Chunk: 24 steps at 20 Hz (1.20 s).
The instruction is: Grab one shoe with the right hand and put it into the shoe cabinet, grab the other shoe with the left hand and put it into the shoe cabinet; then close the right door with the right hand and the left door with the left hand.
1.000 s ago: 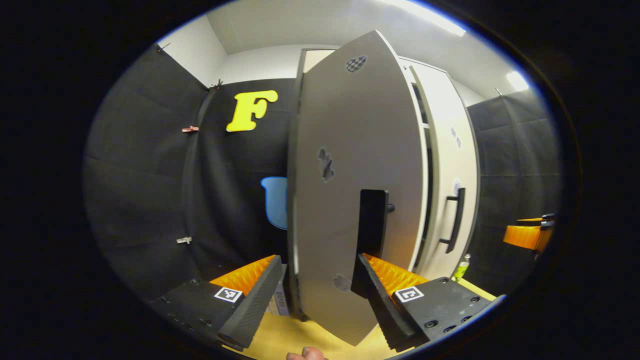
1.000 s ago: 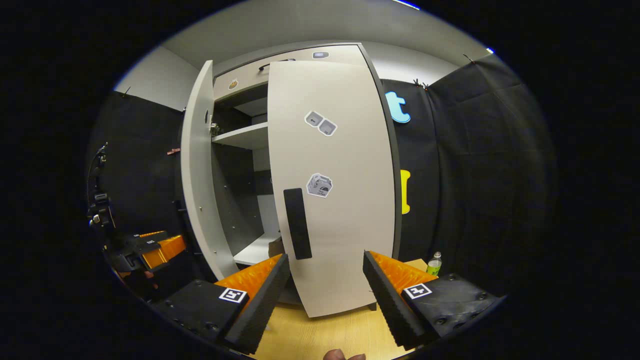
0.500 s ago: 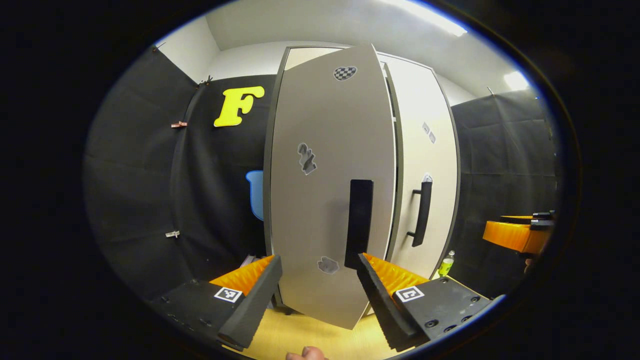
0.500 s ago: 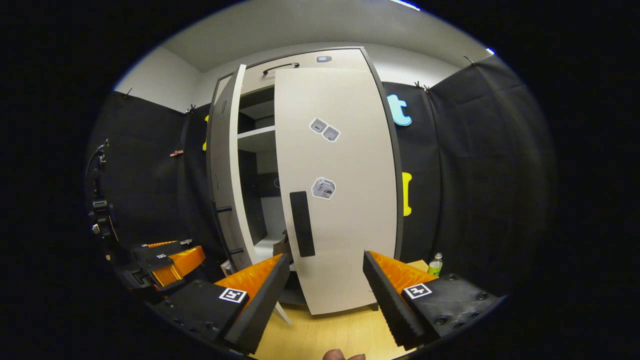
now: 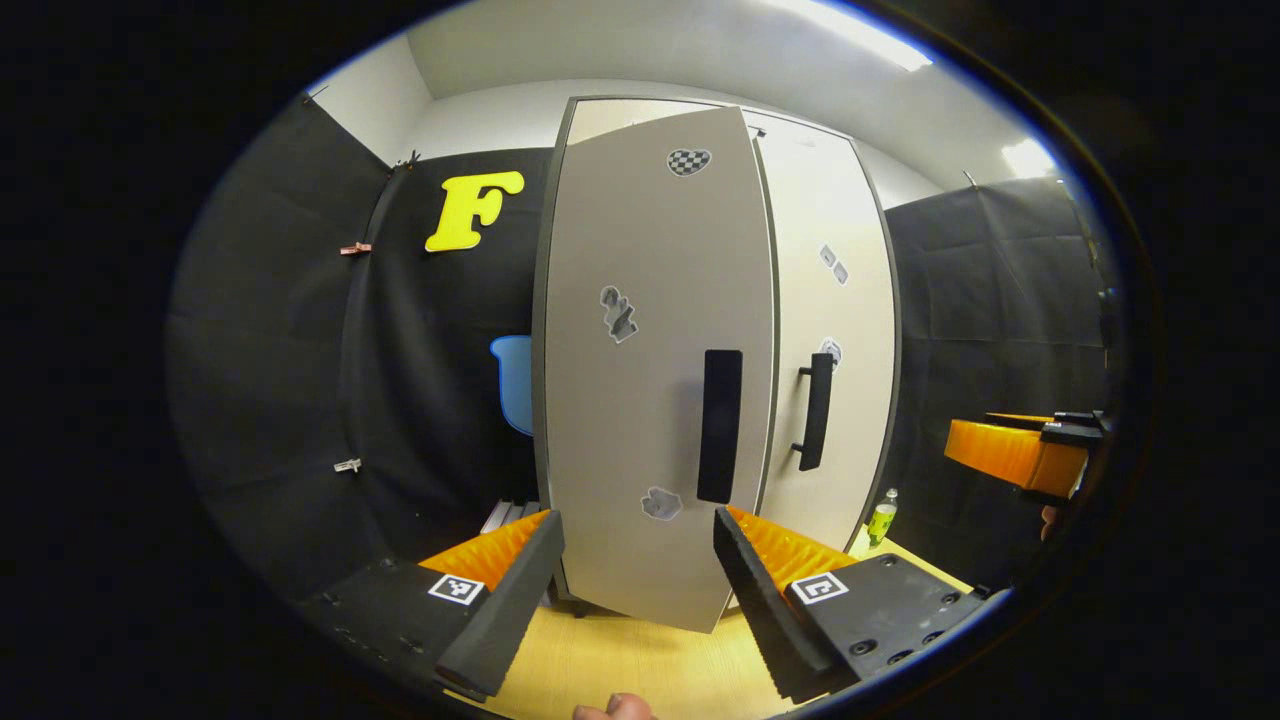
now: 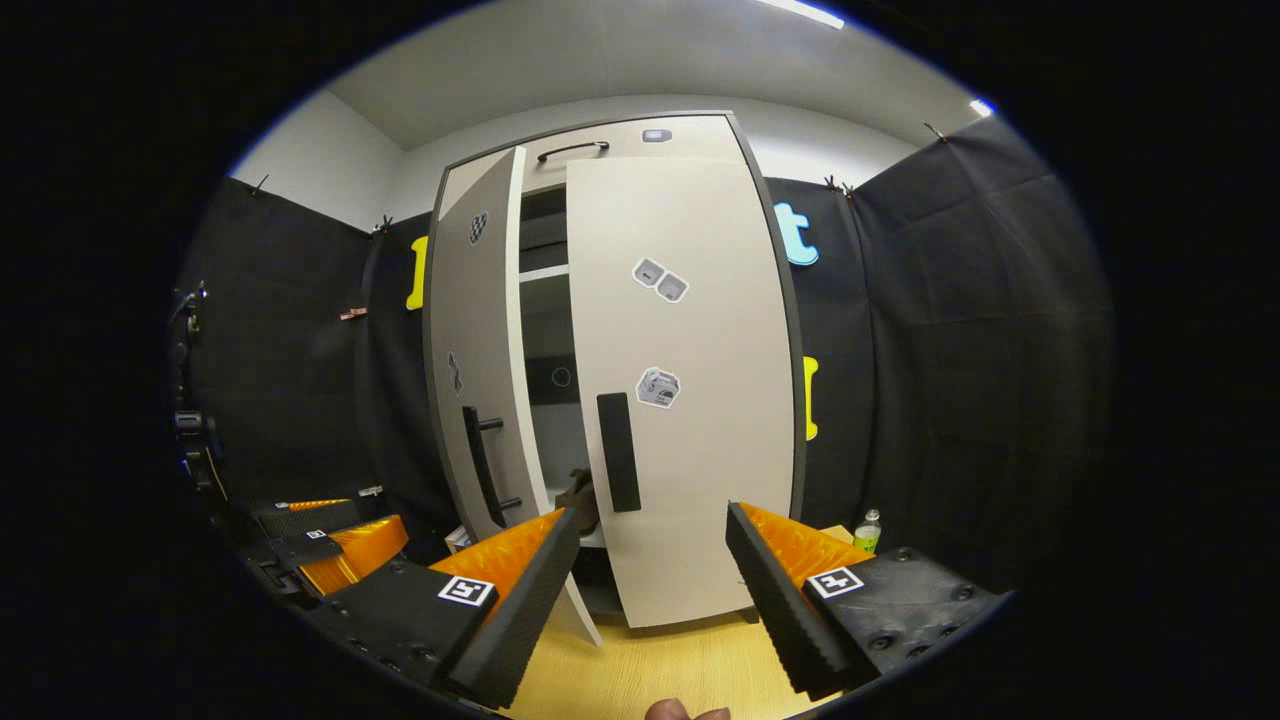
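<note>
Swinging the left door most of the way shut, I see the gap is much thinner than before. My left claw is open, holding nothing. A shoe sits inside the cabinet

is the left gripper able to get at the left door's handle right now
Probably yes. The left gripper is open and points at the left door, with its black handle just above the gap between the fingers. Nothing stands between them, and the door hangs slightly ajar.
</note>
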Each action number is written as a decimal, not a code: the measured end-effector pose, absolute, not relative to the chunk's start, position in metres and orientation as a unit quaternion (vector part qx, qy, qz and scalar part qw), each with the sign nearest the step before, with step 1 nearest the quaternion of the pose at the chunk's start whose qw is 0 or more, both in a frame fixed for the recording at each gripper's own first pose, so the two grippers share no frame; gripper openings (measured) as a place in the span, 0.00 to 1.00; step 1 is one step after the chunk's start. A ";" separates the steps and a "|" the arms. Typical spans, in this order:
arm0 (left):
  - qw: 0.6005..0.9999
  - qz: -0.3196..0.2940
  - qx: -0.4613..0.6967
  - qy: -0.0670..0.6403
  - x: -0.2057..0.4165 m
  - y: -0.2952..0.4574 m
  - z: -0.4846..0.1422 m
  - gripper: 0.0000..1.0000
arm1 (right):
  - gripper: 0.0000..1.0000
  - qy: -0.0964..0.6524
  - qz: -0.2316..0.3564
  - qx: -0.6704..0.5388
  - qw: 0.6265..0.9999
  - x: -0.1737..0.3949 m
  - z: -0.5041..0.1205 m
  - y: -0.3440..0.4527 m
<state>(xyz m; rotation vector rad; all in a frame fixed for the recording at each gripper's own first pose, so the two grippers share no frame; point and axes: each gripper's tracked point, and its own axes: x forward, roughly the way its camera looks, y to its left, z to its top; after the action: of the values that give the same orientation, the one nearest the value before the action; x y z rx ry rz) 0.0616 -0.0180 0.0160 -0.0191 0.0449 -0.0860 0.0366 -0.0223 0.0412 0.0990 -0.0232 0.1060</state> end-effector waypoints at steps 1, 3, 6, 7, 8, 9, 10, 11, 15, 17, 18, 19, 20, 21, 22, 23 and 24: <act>0.999 -0.043 -0.008 0.023 0.060 -0.018 0.017 0.95 | 0.98 -0.008 0.055 0.050 0.997 0.035 0.040 -0.021; 0.999 -0.045 -0.005 0.022 0.058 -0.018 0.017 0.95 | 0.98 -0.011 0.055 0.049 0.997 0.031 0.042 -0.019; 0.999 -0.043 -0.010 0.026 0.053 -0.015 0.013 0.95 | 0.97 -0.011 0.054 0.051 0.997 0.024 0.041 -0.018; 0.999 -0.043 -0.013 0.027 0.051 -0.015 0.013 0.95 | 0.97 -0.010 0.055 0.049 0.997 0.023 0.041 -0.018; 0.999 -0.043 -0.013 0.027 0.049 -0.014 0.013 0.95 | 0.98 -0.010 0.055 0.046 0.997 0.022 0.040 -0.019; 0.999 -0.042 -0.011 0.028 0.048 -0.014 0.014 0.95 | 0.98 -0.009 0.054 0.045 0.997 0.021 0.039 -0.019; 0.999 -0.042 -0.010 0.029 0.047 -0.013 0.012 0.95 | 0.98 -0.009 0.055 0.047 0.997 0.021 0.040 -0.019; 0.999 -0.042 -0.011 0.030 0.047 -0.013 0.012 0.95 | 0.98 -0.008 0.055 0.049 0.997 0.020 0.040 -0.018; 0.999 -0.043 -0.011 0.031 0.044 -0.014 0.013 0.95 | 0.98 -0.010 0.058 0.047 0.997 0.020 0.042 -0.013; 0.999 -0.043 -0.010 0.029 0.043 -0.013 0.013 0.95 | 0.98 -0.009 0.060 0.048 0.997 0.018 0.042 -0.011; 0.999 -0.045 -0.009 0.029 0.043 -0.014 0.013 0.95 | 0.98 -0.011 0.059 0.048 0.997 0.018 0.043 -0.011; 0.999 -0.044 -0.009 0.028 0.043 -0.013 0.014 0.95 | 0.97 -0.013 0.059 0.048 0.997 0.018 0.044 -0.011; 0.999 -0.043 -0.008 0.029 0.043 -0.012 0.013 0.95 | 0.98 -0.012 0.059 0.047 0.997 0.018 0.043 -0.010; 0.999 -0.042 -0.009 0.028 0.042 -0.011 0.013 0.95 | 0.97 -0.012 0.060 0.046 0.997 0.018 0.042 -0.009; 0.999 -0.042 -0.010 0.028 0.043 -0.012 0.013 0.95 | 0.97 -0.011 0.060 0.045 0.997 0.019 0.042 -0.008; 0.999 -0.042 -0.011 0.028 0.043 -0.013 0.013 0.95 | 0.98 -0.011 0.060 0.044 0.997 0.019 0.042 -0.008; 0.999 -0.040 -0.010 0.029 0.043 -0.012 0.012 0.95 | 0.98 -0.009 0.060 0.046 0.997 0.020 0.041 -0.008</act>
<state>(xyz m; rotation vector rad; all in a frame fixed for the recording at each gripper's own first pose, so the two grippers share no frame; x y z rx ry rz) 0.0432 -0.0120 0.0125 -0.0203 0.0580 -0.0808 0.0201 -0.0075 0.0415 0.0914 -0.0190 0.1200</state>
